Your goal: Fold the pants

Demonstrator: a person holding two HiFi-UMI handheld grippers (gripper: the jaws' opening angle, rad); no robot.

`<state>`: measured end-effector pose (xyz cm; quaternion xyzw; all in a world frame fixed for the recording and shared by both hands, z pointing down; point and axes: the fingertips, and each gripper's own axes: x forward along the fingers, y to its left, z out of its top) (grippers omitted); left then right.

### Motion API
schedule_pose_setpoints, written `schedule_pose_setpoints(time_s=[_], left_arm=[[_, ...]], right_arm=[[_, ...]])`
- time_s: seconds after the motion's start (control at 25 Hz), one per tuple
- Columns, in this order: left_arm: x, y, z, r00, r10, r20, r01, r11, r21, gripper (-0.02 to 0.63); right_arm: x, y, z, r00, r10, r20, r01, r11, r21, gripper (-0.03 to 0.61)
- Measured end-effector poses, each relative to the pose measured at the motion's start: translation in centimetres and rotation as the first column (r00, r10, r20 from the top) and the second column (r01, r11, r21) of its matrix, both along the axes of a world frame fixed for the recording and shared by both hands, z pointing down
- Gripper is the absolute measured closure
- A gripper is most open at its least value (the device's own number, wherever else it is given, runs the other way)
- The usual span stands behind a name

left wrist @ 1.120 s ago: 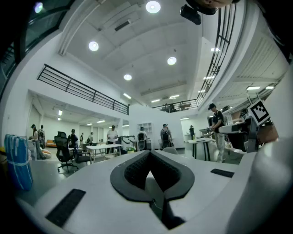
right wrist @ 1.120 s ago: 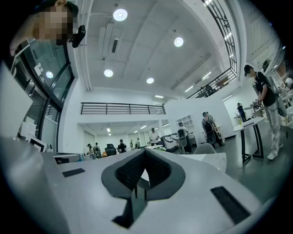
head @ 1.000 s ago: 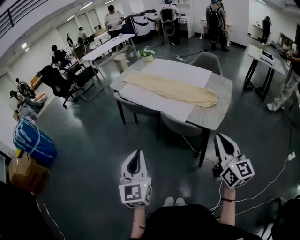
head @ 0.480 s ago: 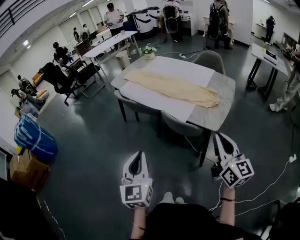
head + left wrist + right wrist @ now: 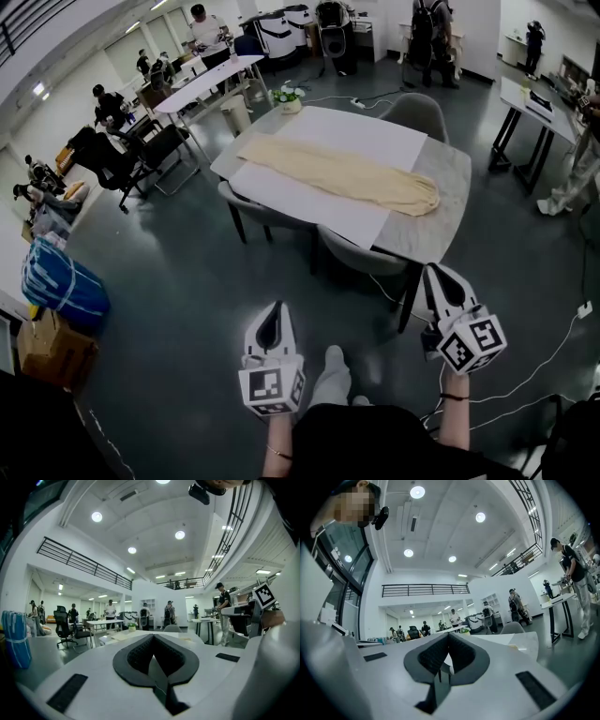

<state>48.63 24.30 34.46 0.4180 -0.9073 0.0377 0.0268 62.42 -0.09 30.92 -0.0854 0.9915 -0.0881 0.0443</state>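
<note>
White two-jaw L gripper (image 5: 272, 314) & R gripper (image 5: 437, 281): jaws pressed together, nothing in them.
Long cream fabric pants (image 5: 337, 175) lie flat, diagonal, on white sheet (image 5: 309, 202) atop grey rectangular table (image 5: 441, 230), well apart from both.

One pair of pants (image 5: 342, 178), two tools (image 5: 274, 311) (image 5: 435, 276)

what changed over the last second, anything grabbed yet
The person stepped toward the table: a white shoe now shows out in front, and the table looks nearer. Nothing was grabbed or released. The left claw and right claw stay shut and empty, held level; the pants lie flat on the table, untouched.
</note>
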Motion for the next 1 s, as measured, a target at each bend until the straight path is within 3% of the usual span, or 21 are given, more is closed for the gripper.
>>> schedule_pose_setpoints(time_s=[0.56, 1.0], left_arm=[[-12.8, -5.3, 0.5, 0.997, 0.065, -0.032, -0.064, 0.998, 0.021, 0.606], [-20.3, -7.9, 1.1, 0.993, 0.106, -0.051, -0.105, 0.994, 0.02, 0.606]], right_arm=[[-11.9, -4.3, 0.2, 0.999, 0.045, -0.031, -0.045, 0.999, -0.003, 0.563], [-18.8, -6.1, 1.1, 0.996, 0.071, -0.045, -0.072, 0.997, -0.023, 0.563]])
